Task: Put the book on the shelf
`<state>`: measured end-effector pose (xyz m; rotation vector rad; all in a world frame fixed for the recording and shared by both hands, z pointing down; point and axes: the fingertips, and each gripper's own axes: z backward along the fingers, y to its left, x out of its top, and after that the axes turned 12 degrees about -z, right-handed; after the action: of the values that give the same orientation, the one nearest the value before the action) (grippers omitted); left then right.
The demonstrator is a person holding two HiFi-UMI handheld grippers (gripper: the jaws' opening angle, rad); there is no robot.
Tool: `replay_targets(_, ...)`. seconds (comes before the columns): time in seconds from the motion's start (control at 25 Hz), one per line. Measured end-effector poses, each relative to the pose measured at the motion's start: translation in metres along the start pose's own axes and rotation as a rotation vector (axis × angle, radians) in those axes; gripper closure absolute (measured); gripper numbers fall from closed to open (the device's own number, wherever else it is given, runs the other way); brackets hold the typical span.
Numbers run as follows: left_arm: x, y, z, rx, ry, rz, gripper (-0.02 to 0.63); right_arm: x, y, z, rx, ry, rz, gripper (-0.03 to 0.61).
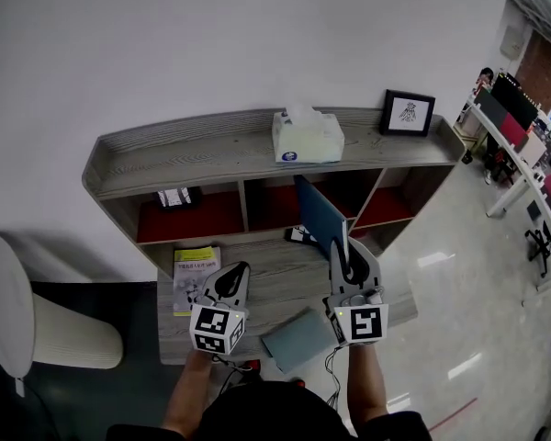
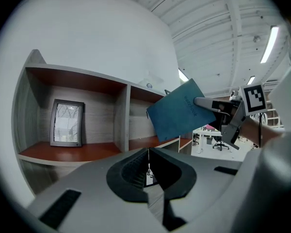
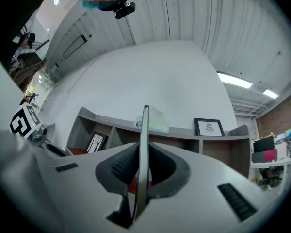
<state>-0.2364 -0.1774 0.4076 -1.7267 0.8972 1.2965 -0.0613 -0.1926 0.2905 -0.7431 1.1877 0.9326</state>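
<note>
Grippers, count: two, both showing in the head view, each carrying one marker cube.
Right gripper (image 1: 342, 251) (image 3: 141, 166): jaws clamping one blue book (image 1: 320, 217) (image 3: 144, 130) by its lower edge. It is also showing in the left gripper view (image 2: 206, 102).
Left gripper (image 1: 231, 274) (image 2: 148, 161): jaws sitting together with nothing between them, hovering over the desk (image 1: 285, 278) to the left of the right gripper.
Book, place: riding in the air on edge over the desk, just before the middle bay. It is showing tilted in the left gripper view (image 2: 179, 111). Whether its far corner is inside the bay, cannot tell.
Shelf (image 1: 211, 150): one unit against the white wall, showing three red-floored bays in a row.
Framed pictures, count: two. One is standing on the shelf top at right (image 1: 408, 113); one is standing in the left bay (image 1: 177, 197) (image 2: 67, 123).
Tissue box (image 1: 308, 136), count: one, sitting mid-top.
Other flat items on the desk, count: two. A yellow-green booklet (image 1: 196, 278) is lying at left; a grey notebook (image 1: 298, 338) is lying at the near edge between the grippers.
Small black-and-white item (image 1: 298, 235): one, lying by the book's foot; too small to name.
</note>
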Motion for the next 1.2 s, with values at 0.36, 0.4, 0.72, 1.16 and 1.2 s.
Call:
replay_targets(0.36,-0.001,0.020,-0.005,0.008,-0.003,-0.002,0.601,-0.007,-0.004,-0.032,-0.021,-0.044,-0.014,0.517)
replay_targets(0.4,-0.001,0.022,-0.006,0.010,-0.002,-0.002,0.601,-0.008,-0.004,-0.035,-0.022,-0.047,-0.018,0.517)
replay_targets(0.72,-0.009,0.041,-0.003,0.034,0.019,0.001,0.601,-0.022,0.006,-0.056,-0.011,-0.043,-0.046,0.517)
replay_targets(1.16,-0.023,0.064,0.003,0.061,0.047,0.010,0.601,-0.032,0.012,-0.069,-0.021,-0.066,-0.070,0.517)
replay_targets(1.2,-0.024,0.064,0.002,0.058,0.049,0.011,0.601,-0.033,0.013,-0.069,-0.020,-0.064,-0.064,0.517)
